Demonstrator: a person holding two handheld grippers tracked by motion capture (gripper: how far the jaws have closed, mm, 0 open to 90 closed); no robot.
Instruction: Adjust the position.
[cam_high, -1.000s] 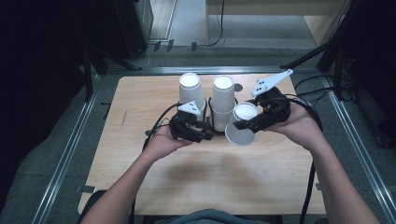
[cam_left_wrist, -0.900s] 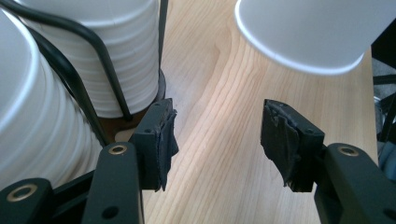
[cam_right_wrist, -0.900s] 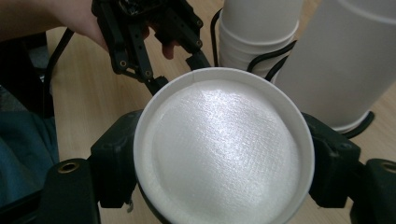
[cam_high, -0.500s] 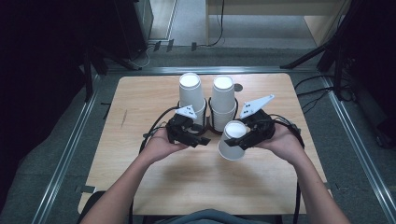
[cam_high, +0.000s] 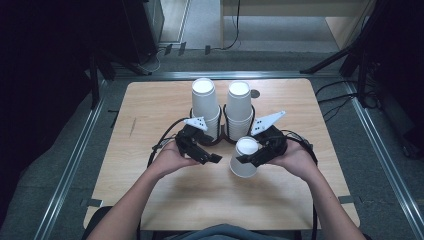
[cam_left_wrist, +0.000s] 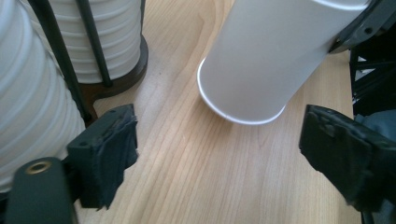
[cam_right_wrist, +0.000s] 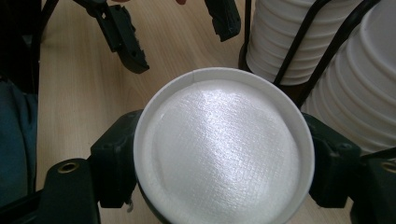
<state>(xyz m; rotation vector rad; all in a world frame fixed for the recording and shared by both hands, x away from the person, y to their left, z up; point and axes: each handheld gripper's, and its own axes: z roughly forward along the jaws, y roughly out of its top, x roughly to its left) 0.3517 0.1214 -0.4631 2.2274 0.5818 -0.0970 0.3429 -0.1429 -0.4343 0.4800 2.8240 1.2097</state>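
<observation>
Right gripper (cam_high: 250, 159) — fingers clamped near the base of an inverted paper cup (cam_high: 244, 159), tilted, rim low over the surface (cam_high: 150, 200) — holds it just beside the left gripper (cam_high: 212, 158), whose fingers stand apart, facing the cup's mouth.

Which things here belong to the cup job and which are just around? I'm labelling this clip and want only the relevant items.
In the job:
- paper cup, upside down, clamped in the right gripper
- left gripper, jaws open beside it
- two cup stacks in the black wire holder

Just around:
- table
- cables on the floor
- dark round mark near the far edge
</observation>
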